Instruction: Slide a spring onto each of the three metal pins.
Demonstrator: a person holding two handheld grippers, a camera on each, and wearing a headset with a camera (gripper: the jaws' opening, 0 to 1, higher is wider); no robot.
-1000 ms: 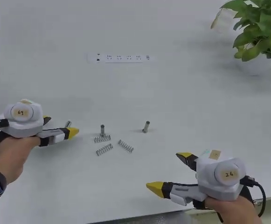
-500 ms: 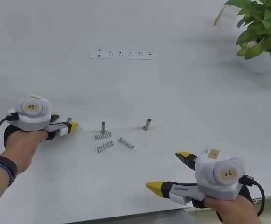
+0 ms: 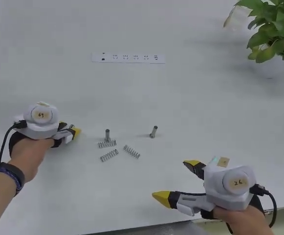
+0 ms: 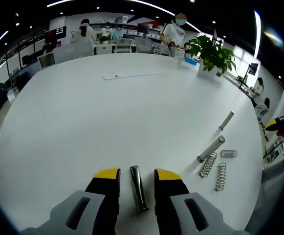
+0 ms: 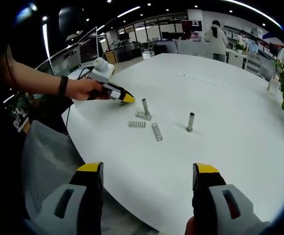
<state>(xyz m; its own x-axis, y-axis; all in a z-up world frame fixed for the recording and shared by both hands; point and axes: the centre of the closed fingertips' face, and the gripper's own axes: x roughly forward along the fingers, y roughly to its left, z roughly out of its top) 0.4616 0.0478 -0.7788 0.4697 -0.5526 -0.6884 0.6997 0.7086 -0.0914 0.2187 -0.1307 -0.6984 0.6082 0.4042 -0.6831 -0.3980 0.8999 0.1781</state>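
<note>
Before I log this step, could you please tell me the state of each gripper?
Left gripper: open, jaws either side of a pin.
Right gripper: open, empty.

The white table [image 3: 195,98] carried a power strip [image 3: 128,58] far back and a leafy plant [image 3: 271,24] at the right. Nearer stood a left pin [image 3: 71,128], a middle pin [image 3: 107,134] and a right pin [image 3: 153,131], with three springs [image 3: 109,155] clustered just beside the middle pin.

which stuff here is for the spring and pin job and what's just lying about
For the job: left pin, middle pin, right pin, spring by the middle pin, front spring, right spring.
Lying about: power strip, plant.
</note>
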